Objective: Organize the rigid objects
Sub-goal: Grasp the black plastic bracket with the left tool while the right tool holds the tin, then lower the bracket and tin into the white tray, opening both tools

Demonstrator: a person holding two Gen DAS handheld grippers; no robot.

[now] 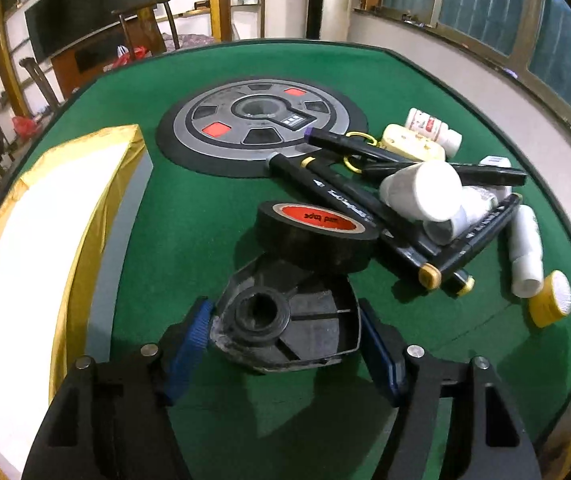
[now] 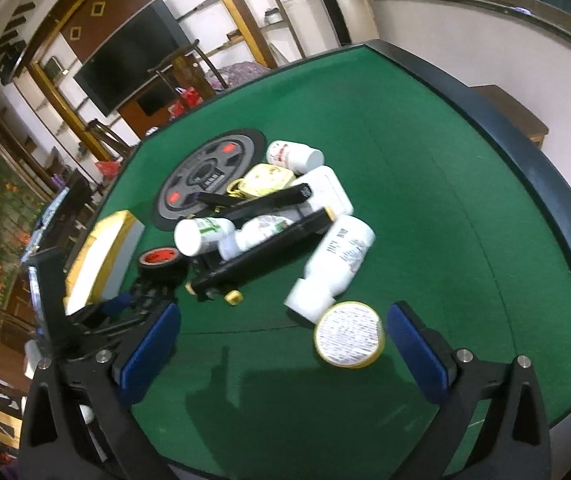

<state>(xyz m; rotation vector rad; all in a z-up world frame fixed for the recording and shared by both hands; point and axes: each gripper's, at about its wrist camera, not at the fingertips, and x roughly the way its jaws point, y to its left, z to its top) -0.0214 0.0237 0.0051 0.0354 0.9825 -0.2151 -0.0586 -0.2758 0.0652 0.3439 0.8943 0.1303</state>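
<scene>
Black plastic piece (image 1: 285,322): a flat, angular dark shell with a round threaded socket and raised ribs inside, its rim scuffed pale grey. It lies on the green felt table (image 1: 189,216) between my left fingers, at 6 o'clock in my left view.
My left gripper (image 1: 285,340): jaws spread around the black piece, blue pads (image 1: 191,338) close to its sides; I cannot tell whether they touch it yet.
Tape roll (image 1: 317,236): black with a red core printed in black letters, lying flat just beyond the black piece at 12 o'clock from it, its near edge over the piece's far edge.
Pile of markers (image 1: 349,200): long black pens with yellow end caps, crossing each other at 2 o'clock from the tape roll.
White bottles (image 1: 421,192): several lying on their sides on and around the markers.
Yellow round tin (image 2: 349,334): tipped on its edge with its printed white face toward me, touching the cap of a large white bottle (image 2: 333,264), between my right fingers and nearer the right one.
My right gripper (image 2: 283,346): wide open, holding nothing, over the felt.
White tray with yellow rim (image 1: 41,248): at 9 o'clock in my left view, well apart from the pile.
Grey round disc (image 1: 261,124): set flat in the felt at 12 o'clock, with red squares on it.
</scene>
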